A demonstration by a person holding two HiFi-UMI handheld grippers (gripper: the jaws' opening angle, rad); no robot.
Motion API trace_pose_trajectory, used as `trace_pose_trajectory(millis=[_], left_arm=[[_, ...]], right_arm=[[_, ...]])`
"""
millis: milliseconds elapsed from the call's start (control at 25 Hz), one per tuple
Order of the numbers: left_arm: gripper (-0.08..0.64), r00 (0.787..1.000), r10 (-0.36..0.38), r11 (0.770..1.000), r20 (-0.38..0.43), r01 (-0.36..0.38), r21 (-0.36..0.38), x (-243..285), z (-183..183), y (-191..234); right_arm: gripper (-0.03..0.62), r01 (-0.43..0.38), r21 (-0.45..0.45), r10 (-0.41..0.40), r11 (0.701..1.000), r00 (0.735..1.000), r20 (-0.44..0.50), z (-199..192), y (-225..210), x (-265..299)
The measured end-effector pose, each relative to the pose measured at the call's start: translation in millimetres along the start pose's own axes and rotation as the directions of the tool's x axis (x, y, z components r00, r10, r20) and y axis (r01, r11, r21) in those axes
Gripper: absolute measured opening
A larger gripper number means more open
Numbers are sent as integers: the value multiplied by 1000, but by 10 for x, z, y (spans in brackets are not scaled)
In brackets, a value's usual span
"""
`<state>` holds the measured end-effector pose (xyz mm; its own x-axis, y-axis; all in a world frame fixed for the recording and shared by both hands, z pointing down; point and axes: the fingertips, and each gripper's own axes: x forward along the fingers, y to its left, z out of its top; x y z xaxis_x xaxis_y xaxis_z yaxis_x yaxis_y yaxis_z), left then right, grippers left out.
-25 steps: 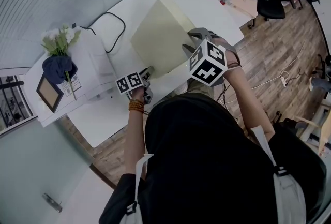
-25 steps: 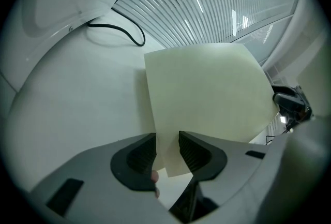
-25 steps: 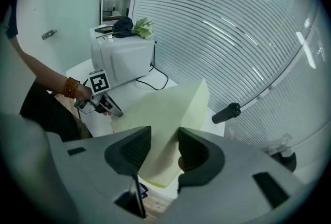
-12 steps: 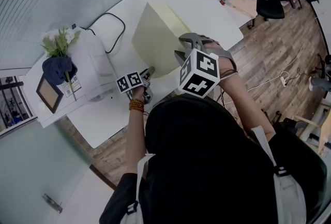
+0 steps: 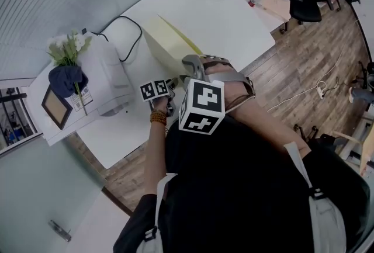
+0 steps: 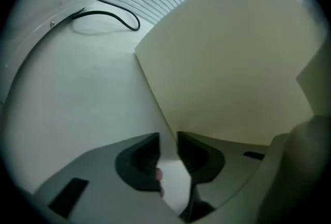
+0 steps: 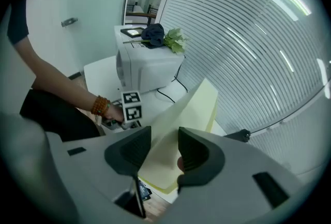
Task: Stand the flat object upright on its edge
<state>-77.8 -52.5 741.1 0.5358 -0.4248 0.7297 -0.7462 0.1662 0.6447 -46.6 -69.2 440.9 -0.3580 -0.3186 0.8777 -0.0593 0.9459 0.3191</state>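
Mid-tilt: right gripper [image 7: 164, 136] pinches the raised edge of the pale yellow board [image 5: 168, 48], which leans steeply on its lower edge on the white table [image 5: 234, 6]; left gripper [image 6: 168, 141] is half-spread, its jaws just closing around the bottom corner without clamping; next I'd bring it vertical, steadying before release.

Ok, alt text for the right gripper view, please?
The right gripper clamps a pale yellow board, tilted up from the white table. The left gripper sits at the board's low corner; its jaws have just been closing, with nothing clamped between them. Behind stand a white machine and window blinds.
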Motion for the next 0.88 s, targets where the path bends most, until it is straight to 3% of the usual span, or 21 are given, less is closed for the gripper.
trace_pose_trajectory(millis=[40,80,200,360,440,560,640,720,800,880], left_arm=[[39,999,41,999,-17,-41,28,35,-35,41],[8,998,64,997,-27,-63,46,62,-61,56],[8,998,45,998,-39,-43,42,103,-90,10],[20,999,28,999,-17,-28,28,32,-55,24],[70,1000,13,1000,8,-13,9,-40,-15,6],[84,998,-13,1000,62,14,-6,-203,51,-63],[86,992,-37,999,120,38,-6,-355,119,-133],[86,976,-76,997,206,76,10,-565,214,-244],[86,943,-135,990,304,118,72,-838,328,-415],[85,899,-223,969,378,160,190,-1131,429,-677]], right_arm=[[160,-25,3,25,1000,1000,14,69,80,-4],[160,-37,-6,37,999,999,16,115,144,-3],[160,-4,-79,2,997,1000,-31,118,195,21],[160,-11,-91,9,996,1000,-29,111,190,20],[160,-9,-104,8,995,1000,-7,113,201,-2],[136,-51,-99,60,994,994,93,146,223,-123],[127,-96,-60,106,994,972,211,159,154,-281],[127,-127,-22,127,992,933,336,111,2,-446],[129,-130,-16,124,991,888,442,-14,-178,-561],[157,-131,-54,140,990,834,534,-168,-292,-637]])
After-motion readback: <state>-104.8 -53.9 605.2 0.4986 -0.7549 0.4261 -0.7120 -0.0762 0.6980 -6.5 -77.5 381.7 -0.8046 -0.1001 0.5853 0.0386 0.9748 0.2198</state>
